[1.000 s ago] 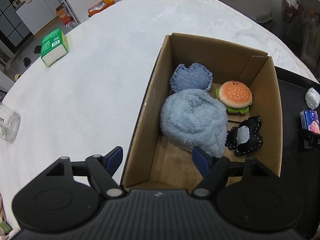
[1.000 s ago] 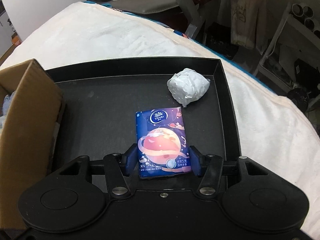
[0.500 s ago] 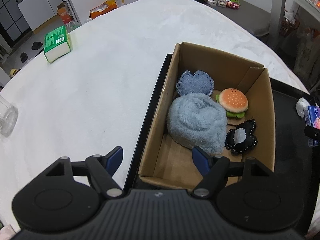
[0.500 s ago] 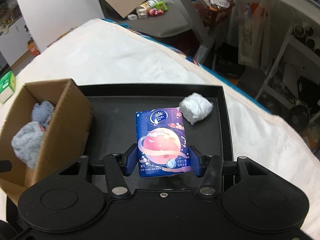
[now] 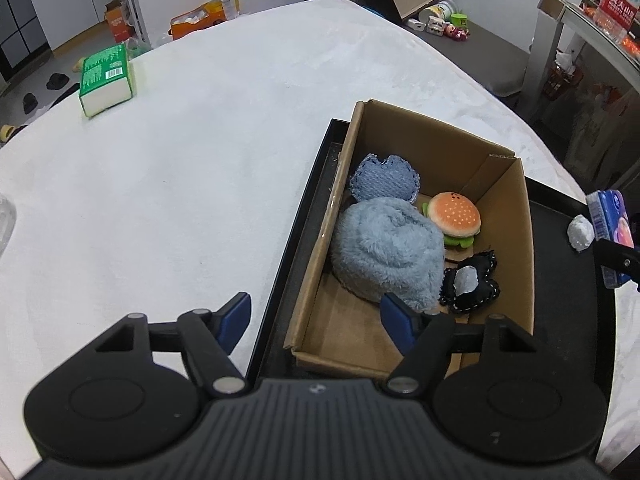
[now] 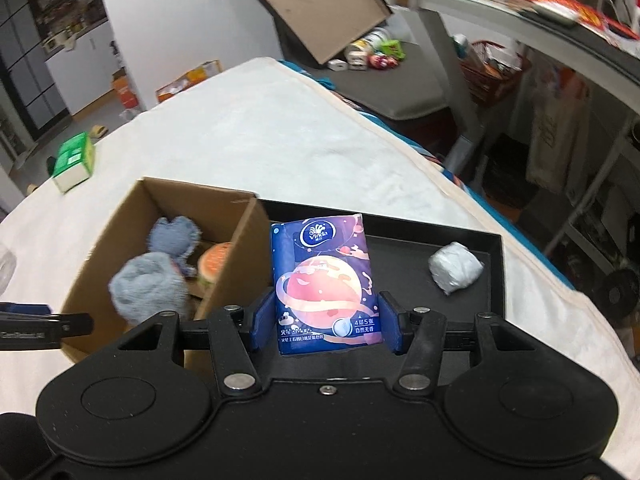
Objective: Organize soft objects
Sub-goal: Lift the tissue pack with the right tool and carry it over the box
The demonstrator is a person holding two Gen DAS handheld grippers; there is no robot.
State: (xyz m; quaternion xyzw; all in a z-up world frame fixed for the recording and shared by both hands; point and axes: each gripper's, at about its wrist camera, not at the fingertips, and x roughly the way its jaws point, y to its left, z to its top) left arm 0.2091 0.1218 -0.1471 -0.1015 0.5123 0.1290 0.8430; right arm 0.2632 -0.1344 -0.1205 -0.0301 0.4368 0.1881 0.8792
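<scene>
A cardboard box [image 5: 524,216] [image 6: 244,256] stands in a black tray [image 5: 304,208] [image 6: 494,276]. Inside lie a fluffy blue plush [image 5: 388,246] [image 6: 150,286], a denim heart [image 5: 384,178], a burger toy [image 5: 454,214] and a black stitched pouch [image 5: 470,282]. My right gripper [image 6: 326,320] is shut on a blue tissue pack [image 6: 326,280] [image 5: 612,220], lifted above the tray beside the box's right wall. My left gripper [image 5: 316,318] hangs over the box's near left corner; its jaws are closing with nothing between them. A white wad [image 6: 454,268] [image 5: 580,232] lies in the tray.
A green tissue pack [image 5: 106,80] [image 6: 74,160] sits far left on the white cloth-covered table [image 5: 180,180]. A clear cup edge [image 5: 6,220] shows at the left. Behind the table are shelves, boxes and floor clutter.
My right gripper has lifted the tissue pack off the tray and swung toward the box. The left gripper has pulled back and up, so the box looks smaller and farther right.
</scene>
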